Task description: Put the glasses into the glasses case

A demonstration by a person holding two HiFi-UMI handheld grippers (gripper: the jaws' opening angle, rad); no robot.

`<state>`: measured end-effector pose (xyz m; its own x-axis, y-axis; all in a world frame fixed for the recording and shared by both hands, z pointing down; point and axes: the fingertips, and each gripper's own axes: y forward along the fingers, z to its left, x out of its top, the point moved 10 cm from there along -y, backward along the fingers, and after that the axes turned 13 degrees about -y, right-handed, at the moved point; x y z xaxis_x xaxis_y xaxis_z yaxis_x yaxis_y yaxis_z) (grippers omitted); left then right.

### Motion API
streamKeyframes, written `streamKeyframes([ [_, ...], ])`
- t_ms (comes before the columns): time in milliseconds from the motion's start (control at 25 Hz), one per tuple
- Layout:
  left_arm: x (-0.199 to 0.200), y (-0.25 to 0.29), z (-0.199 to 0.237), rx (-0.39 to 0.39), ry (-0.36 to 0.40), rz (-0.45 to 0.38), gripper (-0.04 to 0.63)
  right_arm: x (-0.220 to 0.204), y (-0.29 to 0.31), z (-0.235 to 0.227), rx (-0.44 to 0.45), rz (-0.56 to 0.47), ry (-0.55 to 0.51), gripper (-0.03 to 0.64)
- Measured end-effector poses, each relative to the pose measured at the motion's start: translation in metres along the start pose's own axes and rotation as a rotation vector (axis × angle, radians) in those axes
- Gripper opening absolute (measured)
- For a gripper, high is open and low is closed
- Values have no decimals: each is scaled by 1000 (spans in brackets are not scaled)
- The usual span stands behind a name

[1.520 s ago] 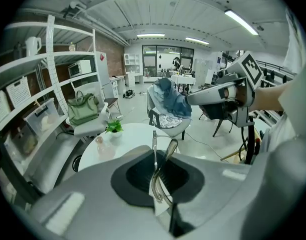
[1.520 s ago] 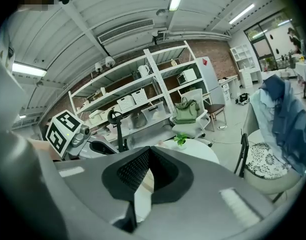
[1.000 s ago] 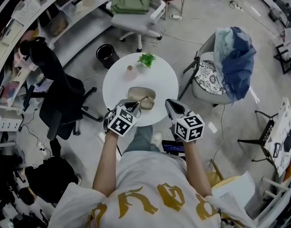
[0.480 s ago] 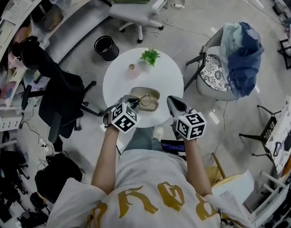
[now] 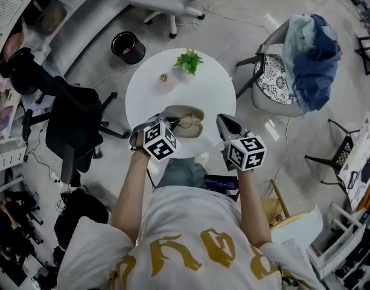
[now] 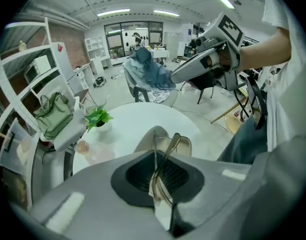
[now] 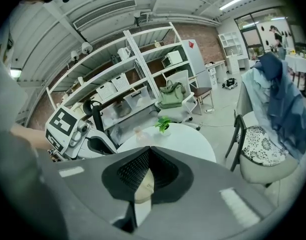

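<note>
Both tools had crept a little further in over the round white tabletop (image 5: 204, 84) since a second before, the left one carrying its load closer to the case. From where I stood, the left tool (image 6: 159, 179) was clamped on the thin metal-framed glasses (image 6: 167, 154), gripping them low on the frame so the two temples stuck out ahead of it. They hung just above the open beige clamshell glasses case (image 5: 188, 112), which lay at the 6 o'clock side of the tabletop. The right tool (image 7: 145, 176) waited at about 4 o'clock off the case, its jaws pressed together on nothing.

The glasses looked not yet seated. I could not tell whether the temples were fully folded. To do this step well, I judged the left tool should line the frame's long side up with the case's long side. It should then lower until the frame rested in the tray, and only then let go. The case seemed light and likely to skid, so the right tool could steady its near rim.

A small green potted plant (image 5: 189, 60) at 12 o'clock and a small pinkish cup (image 5: 164, 78) at 11 o'clock stood well apart from the work.
</note>
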<state>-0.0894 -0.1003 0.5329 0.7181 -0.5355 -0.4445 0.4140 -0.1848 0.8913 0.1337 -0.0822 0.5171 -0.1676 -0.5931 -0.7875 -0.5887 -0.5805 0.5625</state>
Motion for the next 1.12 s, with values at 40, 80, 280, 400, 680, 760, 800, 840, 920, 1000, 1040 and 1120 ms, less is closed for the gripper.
streamKeyframes([
  [40, 0, 3, 0, -6, 15, 10, 12, -2, 0, -1, -6, 5, 8, 26],
  [80, 0, 7, 1, -11, 28, 22, 12, -4, 1, -2, -10, 10, 15, 27],
  [280, -2, 24, 3, -32, 56, 56, 12, -11, 4, -5, -23, 30, 34, 26],
  [400, -2, 30, 3, -38, 60, 56, 12, -14, 4, -6, -30, 41, 41, 26],
  [680, 2, 43, 4, -28, 134, 83, 12, -17, 8, -10, -39, 45, 63, 26],
  [760, 3, 49, 2, -35, 147, 90, 12, -18, 9, -11, -41, 44, 74, 26],
  [800, 4, 52, 1, -41, 149, 94, 12, -19, 9, -11, -41, 46, 75, 26],
  [840, 4, 55, 0, -45, 149, 99, 12, -19, 9, -12, -41, 49, 73, 26],
  [920, 4, 61, -2, -49, 143, 106, 12, -21, 8, -12, -42, 54, 72, 26],
  [1000, 3, 66, -3, -43, 142, 113, 12, -23, 7, -13, -45, 63, 71, 26],
  [1040, 3, 69, -3, -36, 143, 117, 12, -25, 7, -14, -46, 67, 71, 27],
  [1120, 2, 73, -1, -20, 138, 122, 12, -26, 7, -16, -48, 74, 71, 26],
])
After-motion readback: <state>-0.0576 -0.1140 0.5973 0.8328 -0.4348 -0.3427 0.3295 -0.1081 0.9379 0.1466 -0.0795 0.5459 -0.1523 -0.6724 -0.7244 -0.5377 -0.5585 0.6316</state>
